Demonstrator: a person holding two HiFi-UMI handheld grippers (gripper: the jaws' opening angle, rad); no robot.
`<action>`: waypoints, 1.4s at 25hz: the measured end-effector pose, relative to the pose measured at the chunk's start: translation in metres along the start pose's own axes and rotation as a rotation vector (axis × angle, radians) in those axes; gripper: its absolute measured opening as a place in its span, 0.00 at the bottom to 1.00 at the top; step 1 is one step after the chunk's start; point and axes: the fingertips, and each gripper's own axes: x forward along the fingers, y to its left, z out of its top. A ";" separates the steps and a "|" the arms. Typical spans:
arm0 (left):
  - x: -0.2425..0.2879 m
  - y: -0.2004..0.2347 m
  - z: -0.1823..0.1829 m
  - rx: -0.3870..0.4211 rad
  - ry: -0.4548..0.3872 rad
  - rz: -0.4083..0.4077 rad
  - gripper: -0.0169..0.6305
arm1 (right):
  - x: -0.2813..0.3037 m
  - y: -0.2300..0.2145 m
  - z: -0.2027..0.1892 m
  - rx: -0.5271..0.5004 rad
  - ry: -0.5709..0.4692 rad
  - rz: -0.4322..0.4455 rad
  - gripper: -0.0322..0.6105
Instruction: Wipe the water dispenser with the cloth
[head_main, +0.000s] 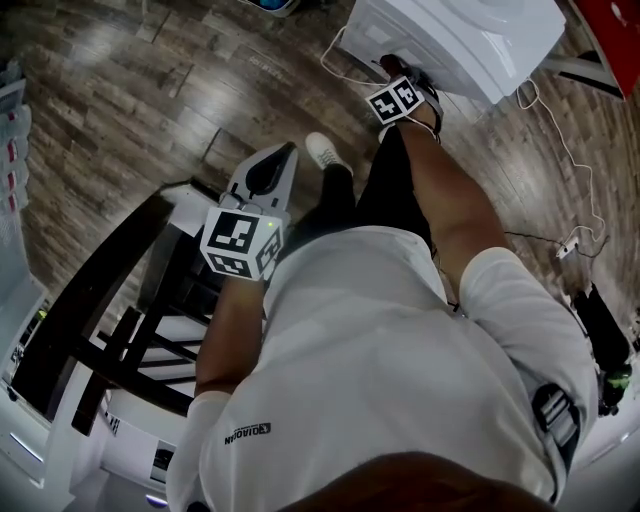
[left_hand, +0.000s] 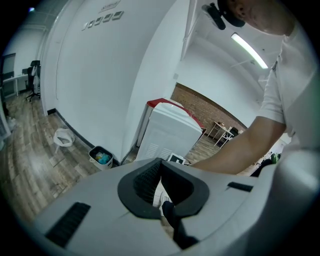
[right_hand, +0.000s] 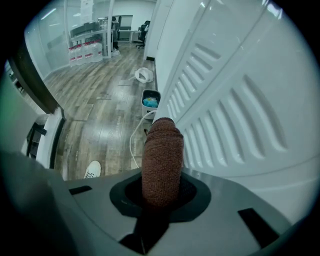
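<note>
The white water dispenser (head_main: 470, 40) stands on the wood floor at the top right of the head view. Its ribbed white panel (right_hand: 240, 115) fills the right half of the right gripper view. My right gripper (head_main: 400, 100) is down beside that panel, shut on a rolled brown cloth (right_hand: 161, 160) that sticks up from its jaws (right_hand: 161, 192) close to the ribs. Whether the cloth touches them I cannot tell. My left gripper (head_main: 268, 175) hangs in front of my body, well away from the dispenser (left_hand: 165, 137). It is open (left_hand: 162, 187) with nothing between its pads.
A white cord (head_main: 570, 150) runs over the floor to a power strip (head_main: 570, 245) right of the dispenser. A dark wooden table frame (head_main: 110, 290) stands close at my left. A small bin (right_hand: 150, 100) sits by the wall beyond the dispenser. My shoe (head_main: 322, 150) is between the grippers.
</note>
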 end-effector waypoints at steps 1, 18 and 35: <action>0.000 0.001 0.000 -0.008 -0.005 0.005 0.01 | -0.006 0.000 0.002 -0.007 -0.013 0.005 0.15; -0.017 -0.018 0.051 0.028 -0.151 -0.047 0.01 | -0.239 -0.076 0.098 0.091 -0.453 -0.063 0.15; -0.031 0.007 0.063 0.046 -0.227 0.024 0.01 | -0.259 -0.095 0.178 -0.025 -0.446 -0.073 0.15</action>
